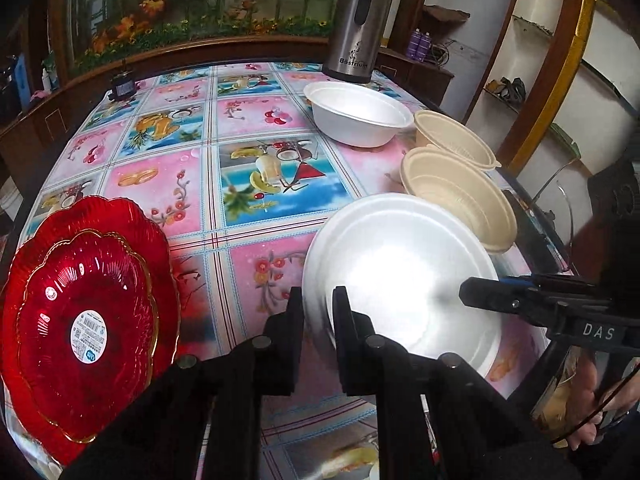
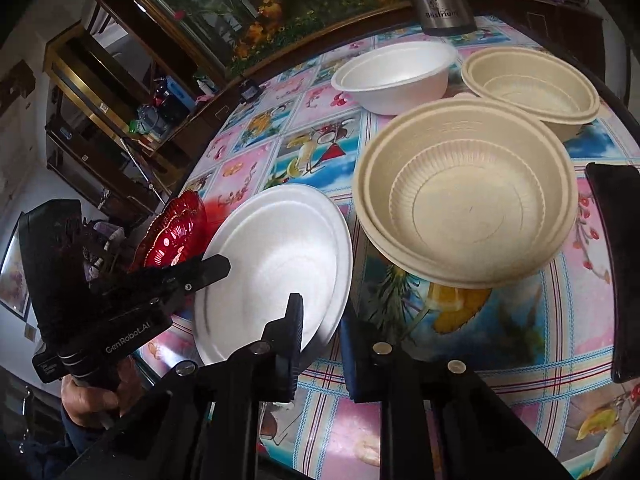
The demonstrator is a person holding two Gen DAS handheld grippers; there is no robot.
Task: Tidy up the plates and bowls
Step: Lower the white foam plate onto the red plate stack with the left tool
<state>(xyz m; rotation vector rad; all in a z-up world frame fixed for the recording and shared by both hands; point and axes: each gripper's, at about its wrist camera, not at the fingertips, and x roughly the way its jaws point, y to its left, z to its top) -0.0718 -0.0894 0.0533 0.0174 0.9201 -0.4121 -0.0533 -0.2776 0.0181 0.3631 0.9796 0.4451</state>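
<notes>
White foam bowl [image 1: 404, 276] tilted up at the near edge of the counter [image 1: 224, 184], gripped on two sides of its rim. Left gripper [image 1: 318, 300] fingers closed on the rim's left side, one finger [image 1: 296, 320] outside the wall, the other [image 1: 344, 316] inside. Right gripper [image 2: 320, 320] fingers likewise clamped on the rim's right side, one finger [image 2: 294, 320] inside the bowl, its partner [image 2: 352, 344] outside.

Just beyond the tilted bowl, near the right edge: two beige ribbed bowls [image 2: 468, 196] nested together, with another beige bowl [image 2: 536, 84] farther back. Second white foam bowl [image 1: 356, 112] upright toward the far right corner, in front of a steel flask [image 1: 356, 32].

At the near left corner: two red glass plates [image 1: 88, 312] stacked, smaller on larger, a round sticker on the top one.

Small dark jar [image 1: 124, 86] near the far left corner. Fruit-patterned plastic cloth over the whole counter.
</notes>
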